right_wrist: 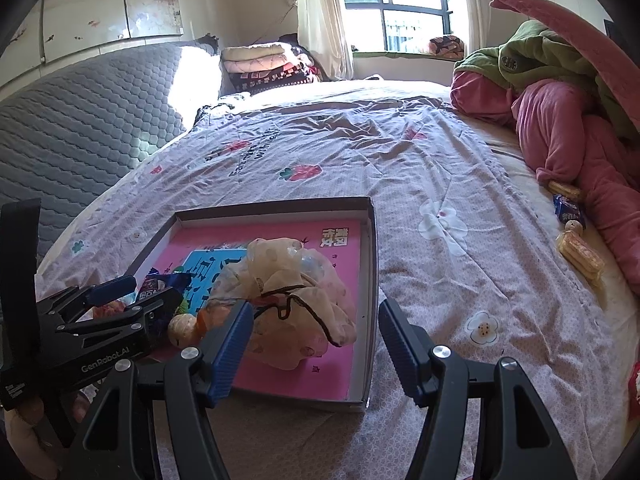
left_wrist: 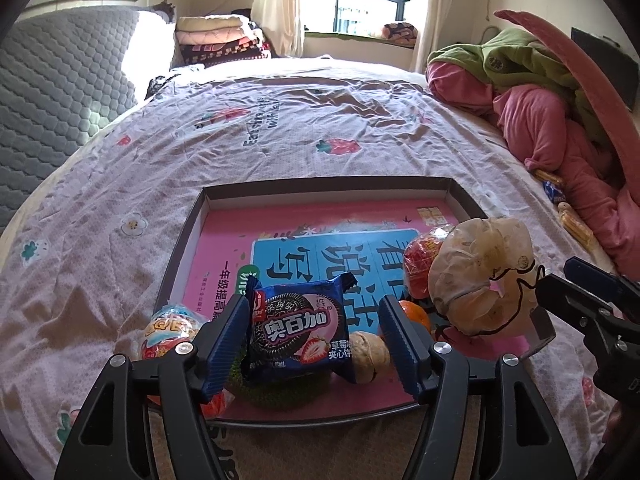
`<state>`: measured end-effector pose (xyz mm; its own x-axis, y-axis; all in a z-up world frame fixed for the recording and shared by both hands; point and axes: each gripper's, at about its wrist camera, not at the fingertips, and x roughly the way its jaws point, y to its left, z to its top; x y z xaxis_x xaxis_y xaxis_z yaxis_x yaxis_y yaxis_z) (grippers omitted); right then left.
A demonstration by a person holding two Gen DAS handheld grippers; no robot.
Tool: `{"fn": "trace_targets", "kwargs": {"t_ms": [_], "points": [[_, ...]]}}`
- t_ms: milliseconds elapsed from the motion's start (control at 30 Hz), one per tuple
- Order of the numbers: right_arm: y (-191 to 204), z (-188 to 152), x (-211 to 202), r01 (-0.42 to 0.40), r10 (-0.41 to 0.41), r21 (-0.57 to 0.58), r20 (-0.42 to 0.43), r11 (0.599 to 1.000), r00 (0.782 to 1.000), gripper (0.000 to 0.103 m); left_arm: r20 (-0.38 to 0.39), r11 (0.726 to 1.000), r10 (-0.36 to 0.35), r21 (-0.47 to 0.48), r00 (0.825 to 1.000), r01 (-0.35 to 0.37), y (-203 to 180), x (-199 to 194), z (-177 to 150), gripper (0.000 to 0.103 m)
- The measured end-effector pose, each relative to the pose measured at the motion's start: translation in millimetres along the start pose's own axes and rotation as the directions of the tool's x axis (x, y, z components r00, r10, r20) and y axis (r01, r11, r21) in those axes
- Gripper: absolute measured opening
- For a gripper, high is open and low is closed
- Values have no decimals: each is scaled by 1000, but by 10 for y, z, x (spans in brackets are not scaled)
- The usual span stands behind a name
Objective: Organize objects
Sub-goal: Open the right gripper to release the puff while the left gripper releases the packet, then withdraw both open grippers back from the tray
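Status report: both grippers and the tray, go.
Left gripper open around cookie packet, pads clear. Right gripper open, empty, over tray edge. Bagged snack lies in tray.

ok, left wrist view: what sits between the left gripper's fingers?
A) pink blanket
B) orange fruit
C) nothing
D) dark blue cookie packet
D: the dark blue cookie packet stands between the open fingers of the left gripper, inside the shallow box.
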<state>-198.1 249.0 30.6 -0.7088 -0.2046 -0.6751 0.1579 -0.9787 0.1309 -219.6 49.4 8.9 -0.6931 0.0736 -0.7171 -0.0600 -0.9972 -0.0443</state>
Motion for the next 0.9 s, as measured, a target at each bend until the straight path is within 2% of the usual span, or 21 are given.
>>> {"fn": "trace_targets", "kwargs": {"t_ms": [400, 600, 900], "points": [[122, 15, -119, -1, 2, -35, 28, 999, 1000, 65, 48, 1000, 18, -4, 999, -18, 52, -242, 28, 70], [231, 6, -231, 1, 2, -60, 51, 998, 999, 65, 83, 1000, 30, -8, 996, -30, 103, -419, 13, 74], [432, 8, -386, -8, 17, -93, 88, 996, 996, 75, 114, 998, 68, 2, 991, -69, 182, -635, -68, 76]]}}
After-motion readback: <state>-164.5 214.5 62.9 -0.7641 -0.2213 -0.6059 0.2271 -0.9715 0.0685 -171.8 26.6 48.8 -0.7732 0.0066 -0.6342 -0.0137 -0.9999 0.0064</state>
